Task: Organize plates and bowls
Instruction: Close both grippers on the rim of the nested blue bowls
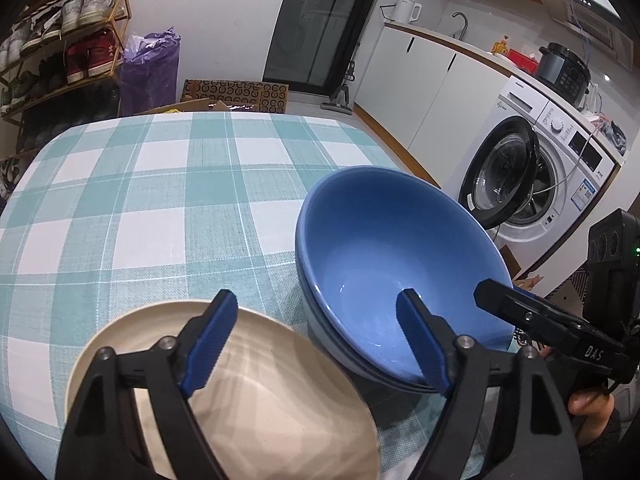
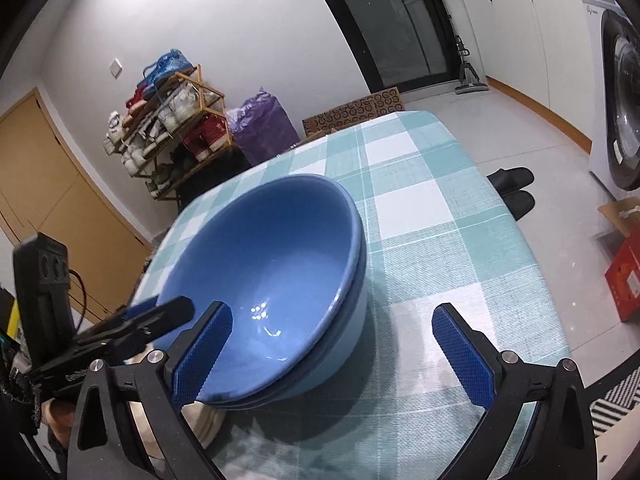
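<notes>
Blue glazed ceramic is what we see most of: two nested blue bowls stand on the desk, which wears a teal and white checked cloth. In the left wrist view the stack sits at about three o'clock of centre, and a cream plate lies at about seven o'clock, its rim running just beside, perhaps under, the bowls' near side; we cannot tell whether they touch.

Our left claw hangs over the gap between plate and bowls with its pads apart and nothing pressed between them: the left pad floats above the plate, the right pad above the bowl's near rim. Our right claw is likewise spread wide and empty, its left pad close to the near rim of the stack, its right pad over bare cloth at about four o'clock in that view.

We judge these pieces stiff, fairly heavy for their size, smooth and slippery under rubber pads, and liable to chip if knocked together. The bowls offer only a thin, flaring rim, so we would pinch the near wall with one pad inside and one outside, and lift both as a pair. The plate lies flat, so its raised edge is the only hold
</notes>
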Tool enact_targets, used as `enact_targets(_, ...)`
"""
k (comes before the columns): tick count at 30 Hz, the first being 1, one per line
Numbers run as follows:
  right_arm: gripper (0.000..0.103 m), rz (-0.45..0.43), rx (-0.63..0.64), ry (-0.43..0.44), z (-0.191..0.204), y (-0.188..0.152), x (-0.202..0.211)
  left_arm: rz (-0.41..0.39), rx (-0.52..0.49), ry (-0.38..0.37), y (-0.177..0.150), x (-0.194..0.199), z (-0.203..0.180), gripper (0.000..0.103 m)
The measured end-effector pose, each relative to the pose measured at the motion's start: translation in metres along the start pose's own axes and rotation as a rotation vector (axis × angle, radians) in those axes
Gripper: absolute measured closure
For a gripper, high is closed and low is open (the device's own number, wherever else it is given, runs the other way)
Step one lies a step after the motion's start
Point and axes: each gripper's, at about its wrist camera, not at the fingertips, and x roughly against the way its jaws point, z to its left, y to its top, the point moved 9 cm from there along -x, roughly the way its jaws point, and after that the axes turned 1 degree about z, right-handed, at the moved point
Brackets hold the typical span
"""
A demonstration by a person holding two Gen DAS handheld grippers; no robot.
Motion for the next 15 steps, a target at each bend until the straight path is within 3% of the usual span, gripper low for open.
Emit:
enact_targets(2,0.002,0.009,-0.003,0.013,0.002,0.0,-0.001,0.004,0.007,-0.003,0.0,-0.001,0.001,0.029)
enact_targets(3,0.007,0.015,-0.004,0.017,0.003,0.0,-0.002,0.009,0.012,-0.009,-0.001,-0.001,0.001,0.036)
enact_targets(6,0.02,0.03,-0.01,0.033,0.005,-0.002,-0.003,0.021,0.025,-0.024,-0.003,-0.002,0.002,0.041)
enact_targets(11,0.022,0.018,-0.008,0.057,0.01,-0.002,-0.001,0.014,0.018,-0.034,-0.002,-0.001,-0.002,0.05)
enact_targets(15,0.034,0.005,0.019,0.064,0.017,-0.001,0.002,0.011,0.008,-0.046,-0.002,0.0,-0.007,0.06)
